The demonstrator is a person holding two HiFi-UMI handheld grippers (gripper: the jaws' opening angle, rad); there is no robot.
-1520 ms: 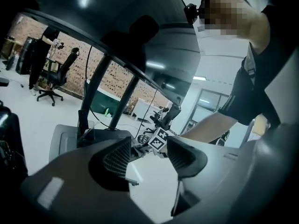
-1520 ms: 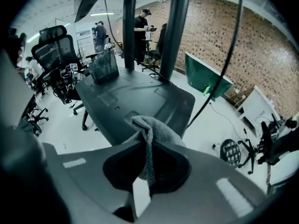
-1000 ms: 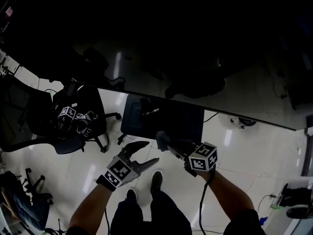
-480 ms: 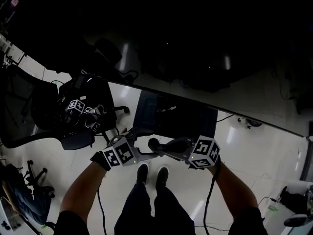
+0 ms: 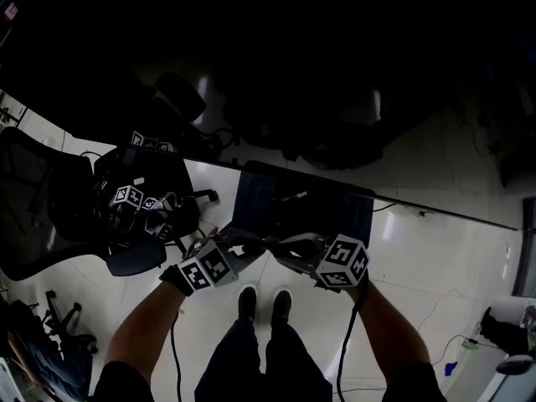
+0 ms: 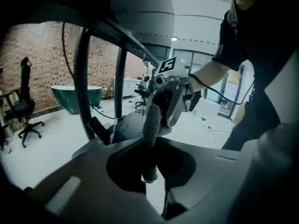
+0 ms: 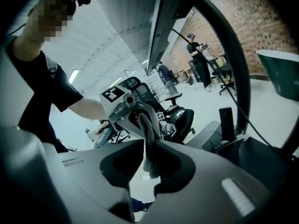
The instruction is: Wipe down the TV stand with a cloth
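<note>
Jaws of my left gripper (image 6: 152, 171) just closed onto 1 end of the grey cloth (image 6: 150, 120). The right gripper (image 7: 148, 164) is clamped on the other end, cloth held between them near the TV stand (image 5: 343, 212) base. Wiping not begun afaict, whole stand left to do; 0 containers in view.

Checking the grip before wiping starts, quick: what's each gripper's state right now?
Left gripper: jaws have just closed, shut on the grey cloth.
Right gripper: shut on the same cloth.
</note>
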